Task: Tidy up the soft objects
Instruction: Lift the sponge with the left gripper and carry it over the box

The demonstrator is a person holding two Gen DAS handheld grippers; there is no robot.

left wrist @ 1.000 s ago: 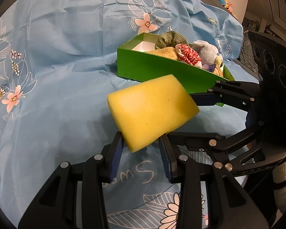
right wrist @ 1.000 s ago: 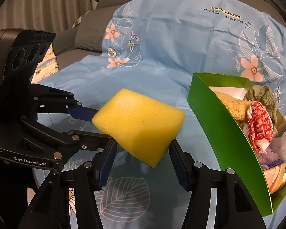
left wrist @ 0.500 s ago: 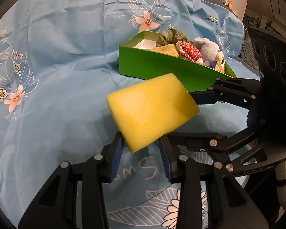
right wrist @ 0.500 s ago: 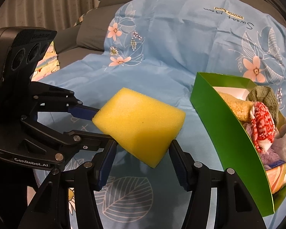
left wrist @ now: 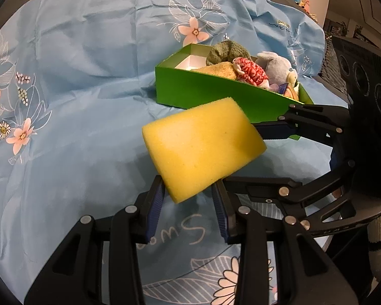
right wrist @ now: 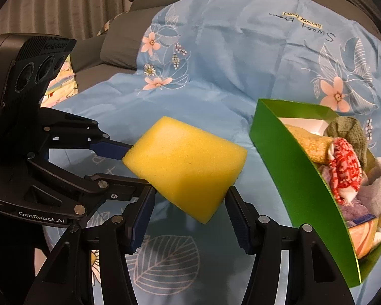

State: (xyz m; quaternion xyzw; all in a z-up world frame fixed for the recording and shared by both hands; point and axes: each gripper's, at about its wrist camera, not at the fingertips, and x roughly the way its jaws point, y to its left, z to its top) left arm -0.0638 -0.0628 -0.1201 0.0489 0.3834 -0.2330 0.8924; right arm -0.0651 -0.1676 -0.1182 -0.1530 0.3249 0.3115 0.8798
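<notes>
Clearly, both grippers have hold of the same yellow sponge block (left wrist: 203, 150), which hangs in the air above the blue floral cloth (left wrist: 76, 76). The left gripper (left wrist: 188, 203) has its blue pads pressed against the block's near lower corner, its jaws set fairly narrow. In the right wrist view the right gripper (right wrist: 190, 208) clamps the block's lower end with its jaws about half apart, the foam (right wrist: 185, 165) filling the gap between the pads.

Seen from the left gripper, the sponge rises up and away from its fingertips, tilting to the right, where one blue pad of the right gripper (left wrist: 274, 131) meets the block's far right end. Seen from the right gripper, the block leans up and to the left, and the left gripper (right wrist: 124, 162) comes in from the left to touch its far left end.

A green cardboard box (left wrist: 216, 94) sits on the cloth beyond the sponge and slightly to the right of the left gripper; from the right gripper it (right wrist: 292, 167) lies just to the right, apart from the block. Inside it are a green knitted item (left wrist: 226, 52), an orange-yellow roll of cloth (left wrist: 221, 72), a red-and-white patterned piece (left wrist: 251, 72) and a grey plush toy (left wrist: 276, 66).
</notes>
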